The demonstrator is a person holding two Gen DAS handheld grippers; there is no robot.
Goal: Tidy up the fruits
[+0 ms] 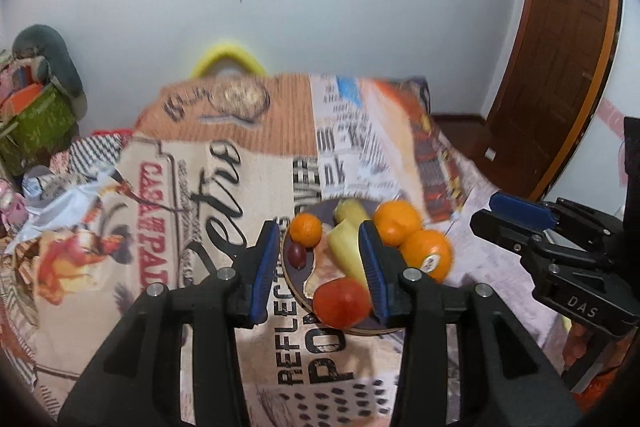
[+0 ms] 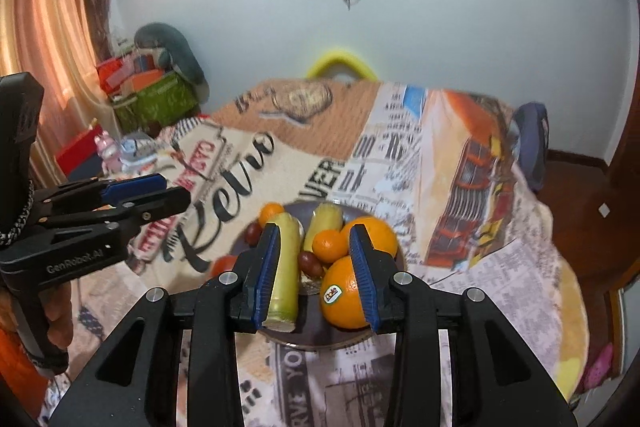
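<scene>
- The plate of fruit sits on the tabletop, which is covered by a printed cloth; in both wrist views the plate lies straight ahead, framed between the blue-padded fingers.
- In the left wrist view, the left gripper hovers over the plate with its jaws spread wide and nothing between them held; a red tomato, a pale yellow-green fruit and a small dark grape show in the gap.
- A small orange lies at the plate's far left edge, and two larger oranges sit just outside the right finger, the nearer one bearing a sticker.
- The right gripper is likewise wide apart and holds nothing; its left finger appears to overlap a long pale fruit, though whether it touches is hard to judge.
- Between its fingers lie a small tangerine and dark grapes; a stickered orange sits against the right finger, at least by the look of it.
- Each gripper shows at the edge of the other's view, both held near the plate.
- The fruit is heaped together, oranges bright and glossy, the pale pieces cut flat at the near end.
</scene>
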